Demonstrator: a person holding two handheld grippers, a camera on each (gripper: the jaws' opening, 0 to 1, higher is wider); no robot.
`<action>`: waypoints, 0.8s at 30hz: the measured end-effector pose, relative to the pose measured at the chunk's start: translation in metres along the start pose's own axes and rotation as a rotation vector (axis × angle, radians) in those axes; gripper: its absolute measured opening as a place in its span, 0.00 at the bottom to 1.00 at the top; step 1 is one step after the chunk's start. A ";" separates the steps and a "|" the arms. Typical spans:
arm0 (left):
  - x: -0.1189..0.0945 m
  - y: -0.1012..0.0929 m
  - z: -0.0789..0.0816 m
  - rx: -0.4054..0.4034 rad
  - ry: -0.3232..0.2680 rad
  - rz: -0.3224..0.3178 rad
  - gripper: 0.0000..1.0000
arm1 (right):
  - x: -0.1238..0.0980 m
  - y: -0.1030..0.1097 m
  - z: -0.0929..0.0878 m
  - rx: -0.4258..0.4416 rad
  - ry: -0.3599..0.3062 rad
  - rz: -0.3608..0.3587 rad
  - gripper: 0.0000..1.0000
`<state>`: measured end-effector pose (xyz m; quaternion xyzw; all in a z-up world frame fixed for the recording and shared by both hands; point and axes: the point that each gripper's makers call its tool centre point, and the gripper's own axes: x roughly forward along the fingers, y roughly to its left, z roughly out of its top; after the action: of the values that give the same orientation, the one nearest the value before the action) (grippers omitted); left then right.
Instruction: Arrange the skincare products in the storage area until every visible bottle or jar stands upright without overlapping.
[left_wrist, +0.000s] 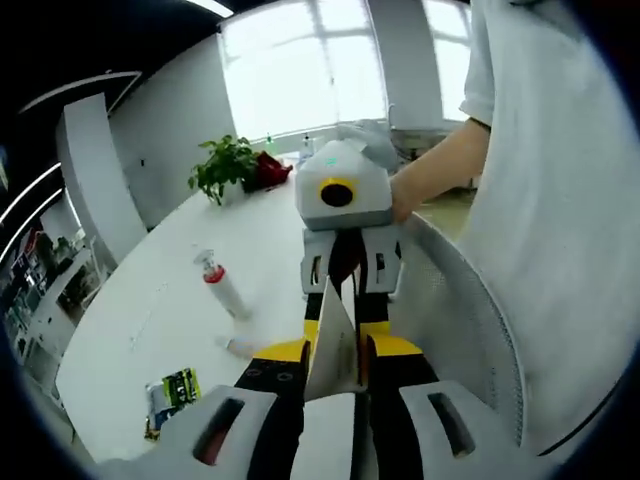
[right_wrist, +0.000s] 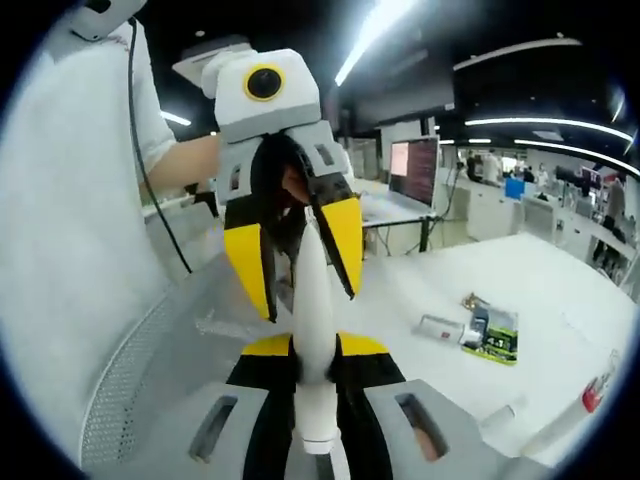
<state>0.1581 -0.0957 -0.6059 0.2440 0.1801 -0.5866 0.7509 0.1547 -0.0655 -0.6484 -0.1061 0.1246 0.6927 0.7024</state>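
A white tube (right_wrist: 313, 330) runs lengthwise between the two grippers, its cap end toward the right gripper view's camera and its flat end (left_wrist: 335, 345) toward the left one. My right gripper (right_wrist: 315, 345) is shut on the tube's body. My left gripper (left_wrist: 335, 350) meets it head-on, its yellow fingers (right_wrist: 252, 265) standing either side of the flat end with small gaps. A white tube with a red collar (left_wrist: 222, 285) lies flat on the white table (left_wrist: 150, 330), also seen as a red-capped tube (right_wrist: 592, 392).
A white mesh basket (left_wrist: 470, 300) curves under and beside both grippers. On the table lie a green packet (right_wrist: 495, 335), a small sachet (right_wrist: 440, 328) and a small white item (left_wrist: 240, 345). A potted plant (left_wrist: 225, 165) stands far back. A person's arm (left_wrist: 450, 165) and white shirt are close.
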 end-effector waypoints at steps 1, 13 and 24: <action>0.001 0.000 0.000 0.006 0.000 -0.006 0.23 | 0.000 0.000 0.000 0.000 -0.001 0.001 0.13; 0.022 0.012 0.001 0.027 0.022 -0.028 0.15 | -0.007 -0.017 -0.010 -0.027 0.019 -0.021 0.14; 0.044 0.022 0.003 0.050 0.083 -0.070 0.12 | -0.019 -0.033 -0.023 -0.024 0.032 -0.042 0.18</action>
<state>0.1907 -0.1285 -0.6242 0.2804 0.2045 -0.6063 0.7155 0.1864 -0.0912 -0.6650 -0.1281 0.1254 0.6775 0.7133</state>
